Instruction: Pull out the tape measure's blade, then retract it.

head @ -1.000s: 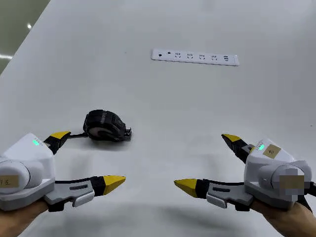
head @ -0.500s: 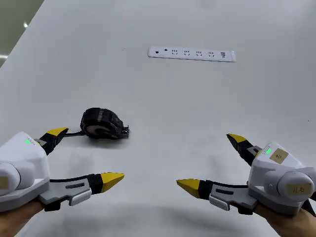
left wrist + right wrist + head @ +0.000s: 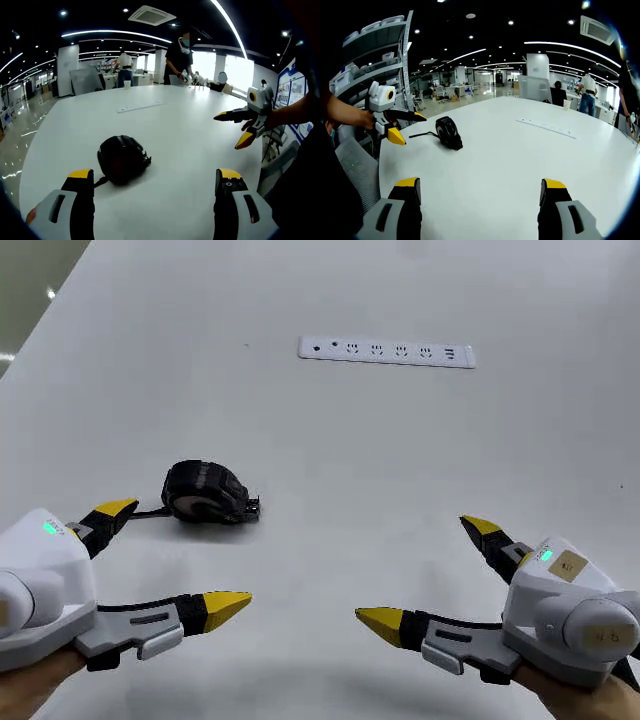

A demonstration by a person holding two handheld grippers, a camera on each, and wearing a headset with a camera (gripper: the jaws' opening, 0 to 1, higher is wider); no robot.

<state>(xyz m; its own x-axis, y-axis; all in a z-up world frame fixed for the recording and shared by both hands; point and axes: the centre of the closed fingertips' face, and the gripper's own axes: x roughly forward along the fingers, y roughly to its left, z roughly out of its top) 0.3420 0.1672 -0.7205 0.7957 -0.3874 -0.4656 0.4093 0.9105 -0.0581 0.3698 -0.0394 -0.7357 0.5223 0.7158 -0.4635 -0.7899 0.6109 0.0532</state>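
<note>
Head view: I see my left gripper point(image 3: 175, 555) gaping wide and empty near the black tape measure point(image 3: 205, 492) on the white table point(image 3: 400, 460), my right gripper point(image 3: 427, 572) equally wide and empty.

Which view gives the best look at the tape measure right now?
Left gripper view: the tape measure sits close and large, just ahead of the jaws. Head view shows it smaller, from above, with its side face visible. Right gripper view has it small and distant, toward the left.
</note>
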